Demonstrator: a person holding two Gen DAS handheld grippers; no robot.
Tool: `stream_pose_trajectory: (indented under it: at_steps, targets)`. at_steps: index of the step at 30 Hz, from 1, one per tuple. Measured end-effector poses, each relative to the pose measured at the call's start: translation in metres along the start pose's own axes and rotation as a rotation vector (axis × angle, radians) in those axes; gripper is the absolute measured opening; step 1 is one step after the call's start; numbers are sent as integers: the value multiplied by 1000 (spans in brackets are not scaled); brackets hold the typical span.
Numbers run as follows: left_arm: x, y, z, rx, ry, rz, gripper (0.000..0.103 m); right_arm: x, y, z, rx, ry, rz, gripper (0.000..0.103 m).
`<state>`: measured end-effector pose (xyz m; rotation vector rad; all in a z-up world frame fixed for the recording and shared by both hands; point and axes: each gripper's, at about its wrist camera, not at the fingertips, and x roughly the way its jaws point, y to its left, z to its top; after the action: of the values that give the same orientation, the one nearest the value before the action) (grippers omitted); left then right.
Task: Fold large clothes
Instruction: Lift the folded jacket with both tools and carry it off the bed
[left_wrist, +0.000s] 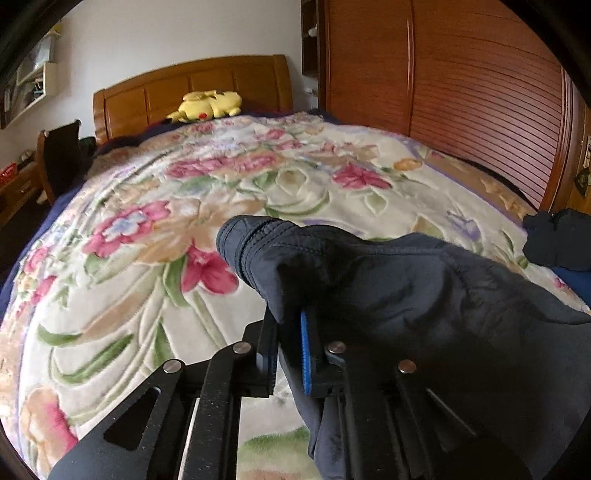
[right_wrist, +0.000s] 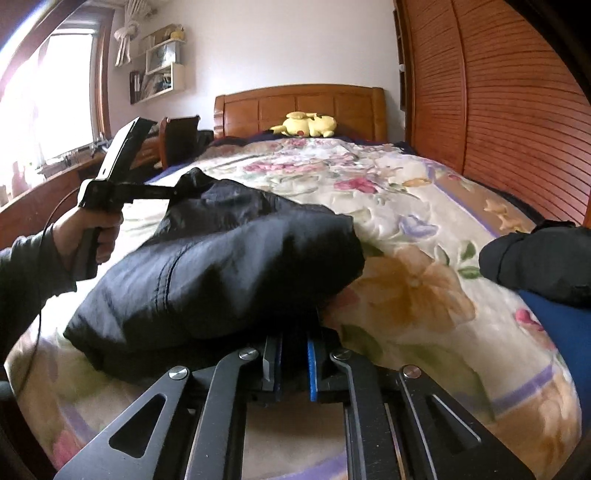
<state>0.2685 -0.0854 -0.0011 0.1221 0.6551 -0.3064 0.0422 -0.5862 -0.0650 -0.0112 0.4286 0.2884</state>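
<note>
- A dark navy garment (left_wrist: 406, 280) is held up above the floral blanket (left_wrist: 147, 258) that covers the bed, near the foot end.
- The left gripper (left_wrist: 291, 354) is clamped on the garment's fabric; cloth is pinched between the two blue-lined fingers (left_wrist: 306, 354), and a stitched, ribbed edge of the garment is seen bunched just above them.
- From the right wrist view, the left gripper (right_wrist: 173, 192) is seen raised at the left, gripped by the person's left hand (right_wrist: 92, 236), with a corner of the garment (right_wrist: 229, 258) caught at its tips.
- The right gripper (right_wrist: 293, 365) is closed on the near edge of the same garment; dark fabric is seen between its fingers (right_wrist: 313, 369), which stand close together.
- The garment is stretched and draped between the two grippers, its bulk sagging toward the blanket (right_wrist: 406, 266).
- A second dark bundle of clothing (right_wrist: 539, 258) is seen at the right side of the bed, well apart from the held garment, lying partly on something blue (right_wrist: 561, 332).
- A yellow plush toy (right_wrist: 306, 123) is lying by the wooden headboard (right_wrist: 332, 103) at the far end.
- A slatted wooden wardrobe (right_wrist: 498, 110) is standing along the right side of the bed.
</note>
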Motion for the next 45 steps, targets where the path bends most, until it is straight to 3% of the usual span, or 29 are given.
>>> stream_pose_trajectory:
  at_steps: [5,13,19,26,32,40,45]
  targets:
    - [-16,-8,6,6,-7,12,7,-8,-3,3,6,-33,23,9]
    - [-49,-31,24,68,-59,28,6,-6,-4,13,-46,-80,-18,9]
    - [-69,-48,40,81,-119,47,5,-10,-7,26,-144,-90,-59,8]
    - [-80,-95,73,119,-162,8,5,-25,-40,49,-197,-105,-142,8]
    - [-87,-164,117,125,-219,-65,5,-58,-88,71,-238,-128,-268,8]
    - [-91,-271,165,109,-285,-227,5,-121,-166,101,-286,-109,-535,8]
    - [-86,-344,191,102,-302,-334,5,-148,-206,107,-308,-53,-680,8]
